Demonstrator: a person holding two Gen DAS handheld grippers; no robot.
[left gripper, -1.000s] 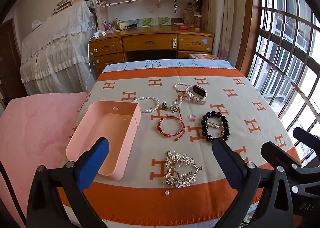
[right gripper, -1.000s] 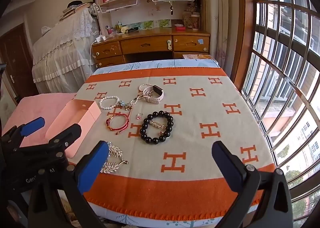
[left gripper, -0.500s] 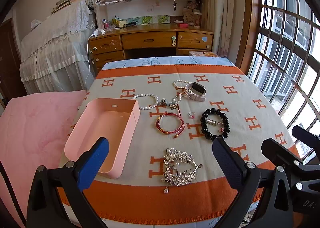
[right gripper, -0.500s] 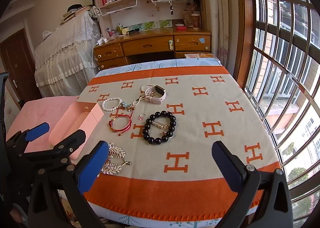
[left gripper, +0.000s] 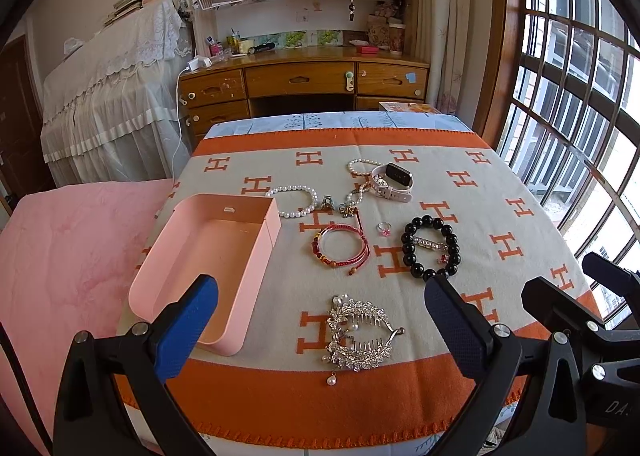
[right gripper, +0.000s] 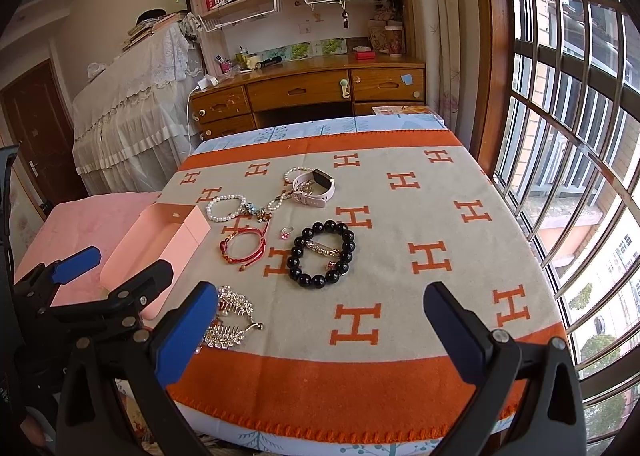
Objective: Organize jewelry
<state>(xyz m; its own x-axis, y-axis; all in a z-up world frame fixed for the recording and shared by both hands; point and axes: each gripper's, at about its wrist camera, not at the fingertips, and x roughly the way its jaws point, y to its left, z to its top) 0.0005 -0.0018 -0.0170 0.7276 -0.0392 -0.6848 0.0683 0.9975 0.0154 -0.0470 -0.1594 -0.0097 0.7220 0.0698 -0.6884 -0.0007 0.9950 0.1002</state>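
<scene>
Both grippers sit slightly farther back from the jewelry than before.
Left gripper [left gripper: 320,328] spread wide, empty, hair comb [left gripper: 360,332] between its fingers; right gripper [right gripper: 320,320] likewise released, black bead bracelet [right gripper: 322,254] ahead.

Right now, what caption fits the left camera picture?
Open left gripper hovering over silver pearl hair comb beside empty pink plastic box.

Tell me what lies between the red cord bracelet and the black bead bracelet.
A small ring with a pink stone lies between the red cord bracelet and the black bead bracelet, touching neither; the left wrist view shows it best.
</scene>
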